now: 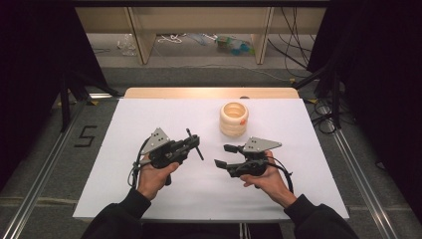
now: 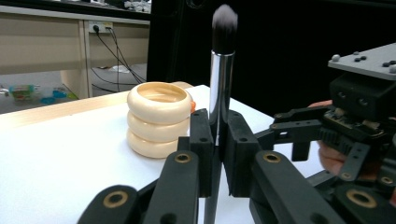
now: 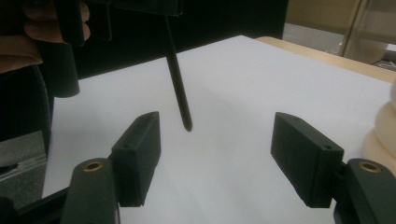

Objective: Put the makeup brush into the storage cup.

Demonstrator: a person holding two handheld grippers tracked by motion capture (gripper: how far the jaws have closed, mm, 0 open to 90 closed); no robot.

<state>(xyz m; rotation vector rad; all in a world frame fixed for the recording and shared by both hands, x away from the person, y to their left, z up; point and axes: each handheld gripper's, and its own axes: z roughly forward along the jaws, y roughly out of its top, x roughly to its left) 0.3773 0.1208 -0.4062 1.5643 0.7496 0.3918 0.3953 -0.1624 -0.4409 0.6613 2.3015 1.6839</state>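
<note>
High view shows the left tongs (image 1: 193,144) clamped on a makeup brush (image 2: 221,70) above the desk (image 1: 149,114), right tongs (image 1: 225,155) spread wide nearby, likely poised for a careful handover.

White table surface (image 1: 199,194) lies bare between and ahead of both grippers. One obstacle stands on it: a cream ringed holder (image 1: 234,119) at the far centre. The brush (image 2: 222,70), clamped upright in the left gripper (image 1: 195,143), blocks the gap toward the right gripper (image 1: 225,155).
</note>
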